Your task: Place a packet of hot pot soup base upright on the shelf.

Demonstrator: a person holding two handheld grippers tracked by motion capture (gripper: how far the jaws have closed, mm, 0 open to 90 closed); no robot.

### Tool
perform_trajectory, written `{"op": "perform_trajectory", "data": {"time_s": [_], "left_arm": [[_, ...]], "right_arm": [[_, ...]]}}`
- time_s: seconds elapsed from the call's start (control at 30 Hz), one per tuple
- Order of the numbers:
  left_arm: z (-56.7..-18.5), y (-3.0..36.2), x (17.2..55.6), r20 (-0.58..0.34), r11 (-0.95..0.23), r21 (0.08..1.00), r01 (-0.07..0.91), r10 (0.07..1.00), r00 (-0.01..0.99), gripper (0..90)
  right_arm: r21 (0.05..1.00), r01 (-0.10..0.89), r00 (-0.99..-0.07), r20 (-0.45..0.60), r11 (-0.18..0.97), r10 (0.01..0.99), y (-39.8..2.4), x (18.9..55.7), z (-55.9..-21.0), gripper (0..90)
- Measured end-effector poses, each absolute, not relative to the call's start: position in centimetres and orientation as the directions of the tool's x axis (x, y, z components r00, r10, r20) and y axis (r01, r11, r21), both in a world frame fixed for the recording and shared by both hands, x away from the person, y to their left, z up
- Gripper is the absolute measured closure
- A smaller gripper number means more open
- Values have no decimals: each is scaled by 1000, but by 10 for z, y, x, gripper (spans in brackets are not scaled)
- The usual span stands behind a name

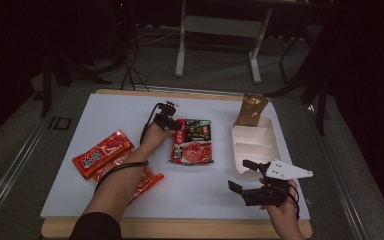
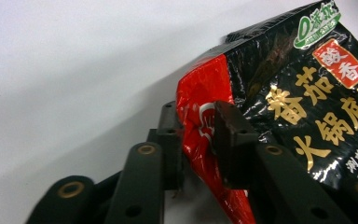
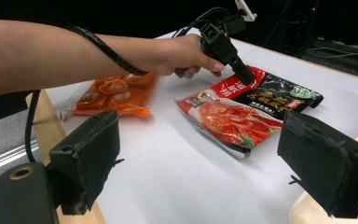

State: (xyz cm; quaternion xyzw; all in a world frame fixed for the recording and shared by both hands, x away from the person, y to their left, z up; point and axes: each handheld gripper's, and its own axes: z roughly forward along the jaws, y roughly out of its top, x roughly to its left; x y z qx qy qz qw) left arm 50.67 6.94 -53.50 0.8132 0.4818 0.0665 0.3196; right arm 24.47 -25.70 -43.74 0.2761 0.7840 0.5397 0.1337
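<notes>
A black-and-red sauce packet [image 1: 194, 142] lies flat at the middle of the white table [image 1: 105, 120]. My left gripper [image 1: 174, 124] reaches its far left corner, tilted down. In the left gripper view the packet's [image 2: 298, 93] red edge is bent up between the jaws, and my left gripper [image 2: 199, 135] is shut on that edge. The right gripper view shows the packet [image 3: 247, 116] with the left gripper [image 3: 249, 79] at its far corner. My right gripper [image 1: 242, 175] hovers at the table's front right, open with nothing between its pads [image 3: 91, 154].
Two orange snack packets [image 1: 101, 152] [image 1: 147, 182] lie at the left, under and beside the left forearm. A white divided tray [image 1: 236, 150] sits at the right, with a brown pouch [image 1: 252, 109] standing at its far end. The table's wooden front edge [image 1: 180, 229] runs close to the right hand.
</notes>
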Motion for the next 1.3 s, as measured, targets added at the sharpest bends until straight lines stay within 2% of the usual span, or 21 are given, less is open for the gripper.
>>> {"op": "perform_trajectory", "data": {"time_s": [0.27,0.67,1.2,1.3], "left_arm": [[-530,70,504,-232,-298,608,736,820,524,863],[-506,74,489,-235,-278,653,704,810,538,871],[-469,72,455,-231,-236,761,605,773,591,873],[-463,71,448,-230,-230,775,588,765,602,872]], "right_arm": [[919,293,-808,91,264,582,-257,246,-439,128],[915,302,-798,89,267,596,-256,247,-439,128],[934,290,-746,83,211,661,-269,246,-428,111],[932,281,-733,55,229,678,-269,245,-426,111]]}}
